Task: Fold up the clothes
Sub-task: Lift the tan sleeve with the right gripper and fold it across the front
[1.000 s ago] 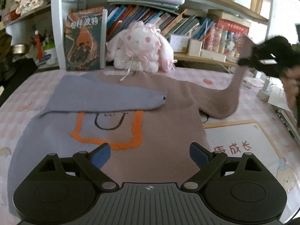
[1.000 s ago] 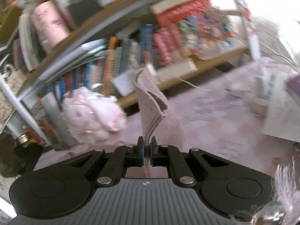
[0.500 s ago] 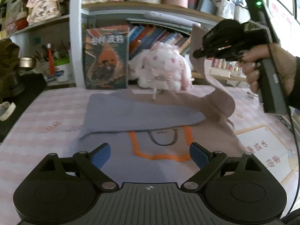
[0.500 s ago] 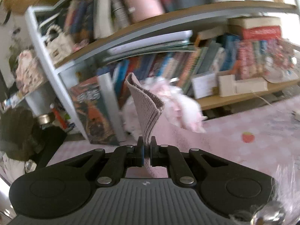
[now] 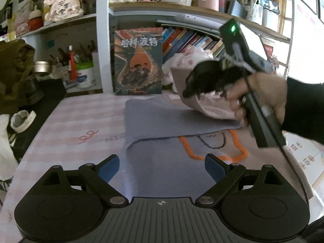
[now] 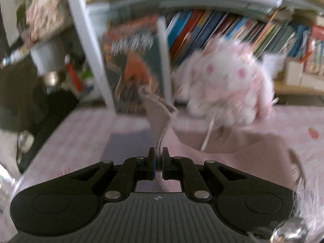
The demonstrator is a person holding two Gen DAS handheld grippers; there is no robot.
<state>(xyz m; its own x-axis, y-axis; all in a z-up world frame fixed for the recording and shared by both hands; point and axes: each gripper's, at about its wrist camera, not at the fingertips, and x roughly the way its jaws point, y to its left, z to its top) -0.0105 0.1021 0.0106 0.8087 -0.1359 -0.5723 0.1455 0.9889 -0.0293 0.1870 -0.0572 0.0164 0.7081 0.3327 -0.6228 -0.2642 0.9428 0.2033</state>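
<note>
A grey-mauve sweater [image 5: 162, 162] with an orange outlined design lies flat on the pink table; its left sleeve [image 5: 174, 119] is folded across the chest. My left gripper [image 5: 162, 166] is open and empty, low over the sweater's lower part. My right gripper [image 6: 158, 156] is shut on the cuff of the right sleeve [image 6: 159, 117] and holds it up over the sweater. In the left wrist view the right gripper [image 5: 188, 93] carries that sleeve [image 5: 200, 105] above the folded left sleeve.
A pink plush rabbit [image 6: 226, 89] and an upright book [image 5: 139, 64] stand at the table's back edge under bookshelves. A dark bag [image 5: 14, 70] and a watch [image 5: 22, 120] sit at the left. A white printed mat [image 5: 303, 158] lies at the right.
My right gripper has swung the sleeve leftward and down from the far right to over the sweater's chest. My left gripper has stayed open.
</note>
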